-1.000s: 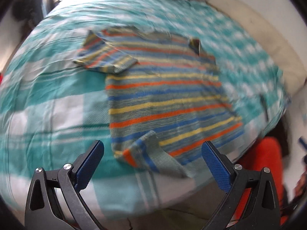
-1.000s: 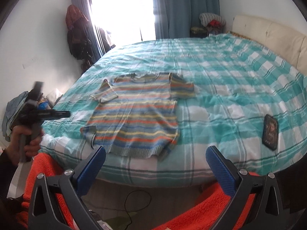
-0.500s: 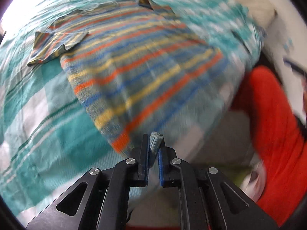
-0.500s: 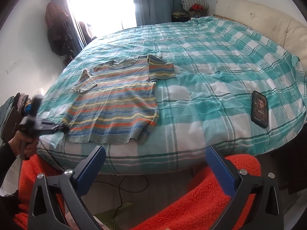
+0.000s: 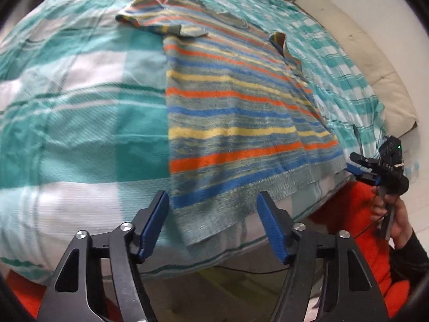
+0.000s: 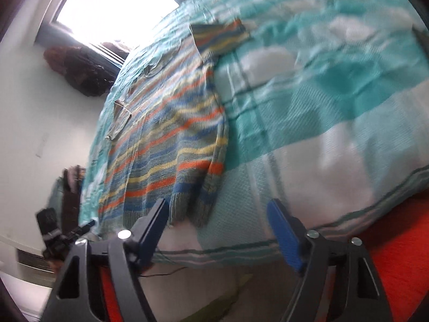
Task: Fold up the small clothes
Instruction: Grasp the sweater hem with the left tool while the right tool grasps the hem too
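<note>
A small striped sweater (image 5: 236,112) lies flat on a bed with a green and white checked cover (image 5: 80,112). Its stripes are orange, blue, yellow and grey. The bottom edge of the sweater hangs a little over the near side of the bed. One short sleeve (image 5: 150,18) lies out to the left at the far end. The left gripper (image 5: 213,225) is at the near left corner of the sweater's bottom edge. Its blue fingers (image 5: 155,225) are apart and are opening, and the corner of the sweater lies between them, but they do not press on it. The right gripper (image 6: 218,230) is at the near right corner of the bottom edge. Its jaws are closing, but they are not squeezing the cloth, and the corner sits just by the left finger (image 6: 151,228). In the left wrist view a hand (image 5: 394,212) holds the right gripper at the right edge of the bed. Something fluffy and orange (image 5: 356,214) is below the bed. A pale headboard (image 5: 356,53) is on the far right.
</note>
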A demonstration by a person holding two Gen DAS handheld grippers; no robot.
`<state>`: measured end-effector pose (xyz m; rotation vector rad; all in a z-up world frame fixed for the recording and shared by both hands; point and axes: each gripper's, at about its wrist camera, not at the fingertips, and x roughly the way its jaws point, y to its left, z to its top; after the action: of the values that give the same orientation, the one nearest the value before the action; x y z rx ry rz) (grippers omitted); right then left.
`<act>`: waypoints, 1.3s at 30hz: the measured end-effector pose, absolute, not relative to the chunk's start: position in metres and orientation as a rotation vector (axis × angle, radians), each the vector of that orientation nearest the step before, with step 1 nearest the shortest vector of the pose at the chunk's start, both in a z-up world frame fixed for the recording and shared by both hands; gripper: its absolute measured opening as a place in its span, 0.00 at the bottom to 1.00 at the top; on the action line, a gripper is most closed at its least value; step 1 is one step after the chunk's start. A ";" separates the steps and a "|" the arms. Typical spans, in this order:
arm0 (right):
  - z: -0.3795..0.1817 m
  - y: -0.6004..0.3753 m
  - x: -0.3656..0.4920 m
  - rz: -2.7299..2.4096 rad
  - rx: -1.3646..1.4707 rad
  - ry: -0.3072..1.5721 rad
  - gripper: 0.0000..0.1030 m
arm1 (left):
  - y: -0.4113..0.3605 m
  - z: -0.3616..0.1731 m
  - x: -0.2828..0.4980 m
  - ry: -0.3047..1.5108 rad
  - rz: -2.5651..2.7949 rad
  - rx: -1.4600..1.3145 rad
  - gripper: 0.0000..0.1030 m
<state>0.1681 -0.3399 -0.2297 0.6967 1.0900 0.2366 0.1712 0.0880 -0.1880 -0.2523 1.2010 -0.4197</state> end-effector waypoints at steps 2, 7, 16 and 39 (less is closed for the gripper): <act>-0.237 -0.330 0.177 0.296 0.721 1.090 0.54 | 0.080 -0.189 0.169 1.200 -0.397 -0.233 0.51; -0.242 -0.321 0.184 0.341 0.679 1.141 0.12 | 0.091 -0.187 0.164 1.228 -0.415 -0.248 0.07; -0.222 -0.342 0.173 0.340 0.582 1.156 0.53 | 0.093 -0.194 0.162 1.232 -0.388 -0.248 0.13; -0.204 -0.352 0.160 0.213 0.355 1.304 0.04 | 0.103 -0.159 0.125 1.223 -0.364 -0.132 0.03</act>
<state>0.1601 -0.3520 -0.2041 0.3552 1.3036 0.2132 0.1246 0.1026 -0.1587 -0.1319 1.2227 -0.3639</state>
